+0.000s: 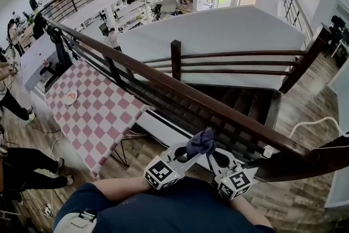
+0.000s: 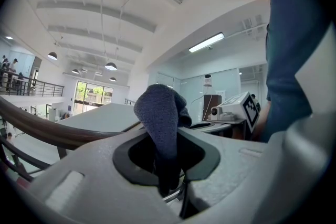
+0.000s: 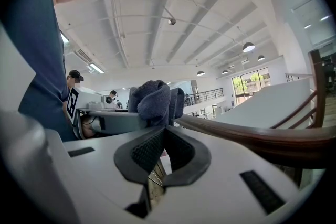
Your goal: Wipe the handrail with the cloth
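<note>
Head view shows you holding one bunched, nubby dark-blue cloth [image 1: 200, 143] against the one smooth, rounded brown wooden handrail [image 1: 163, 80], with the jaws of your two white grippers, left gripper [image 1: 184, 156] and right gripper [image 1: 214, 156], both clamped on it.

"Where does the head view look from?"

"From high over the handrail [image 1: 180, 90], steeply down. The left claw [image 1: 187, 154] and right claw [image 1: 214, 155] are near its bottom edge, the stairs [image 1: 240, 100] farther off."

"And the claw views?"

"Each looks along its own jaws, tilted up toward the ceiling [image 3: 210, 18], very close to the cloth [image 2: 160, 113]. All three share cloth and handrail."
</note>
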A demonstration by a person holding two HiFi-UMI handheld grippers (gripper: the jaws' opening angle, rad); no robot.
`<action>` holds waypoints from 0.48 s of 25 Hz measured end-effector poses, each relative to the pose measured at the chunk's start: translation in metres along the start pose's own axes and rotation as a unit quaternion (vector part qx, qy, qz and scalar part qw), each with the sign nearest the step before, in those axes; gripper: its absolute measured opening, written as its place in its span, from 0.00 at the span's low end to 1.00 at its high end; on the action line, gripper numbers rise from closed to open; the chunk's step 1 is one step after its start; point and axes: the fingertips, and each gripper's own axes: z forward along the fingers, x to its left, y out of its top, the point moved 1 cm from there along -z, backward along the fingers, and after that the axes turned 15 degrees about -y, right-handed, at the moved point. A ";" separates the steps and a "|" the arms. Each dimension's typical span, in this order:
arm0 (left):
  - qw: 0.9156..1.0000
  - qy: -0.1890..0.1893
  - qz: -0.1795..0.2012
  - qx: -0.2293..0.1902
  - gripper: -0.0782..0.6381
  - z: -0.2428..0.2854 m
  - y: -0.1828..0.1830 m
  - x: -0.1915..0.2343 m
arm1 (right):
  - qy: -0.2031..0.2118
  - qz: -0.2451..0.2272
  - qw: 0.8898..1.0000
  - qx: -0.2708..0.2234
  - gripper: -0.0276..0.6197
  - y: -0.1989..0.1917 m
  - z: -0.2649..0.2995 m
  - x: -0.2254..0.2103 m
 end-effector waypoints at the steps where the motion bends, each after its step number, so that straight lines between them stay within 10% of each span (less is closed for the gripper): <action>1: 1.000 -0.001 0.000 0.000 0.21 0.000 0.000 -0.001 | -0.001 0.000 1.000 0.000 0.06 0.000 -0.001 0.000; 12: 1.000 -0.006 -0.003 0.004 0.21 0.005 -0.002 -0.007 | -0.009 0.002 1.000 -0.003 0.06 0.000 -0.009 -0.004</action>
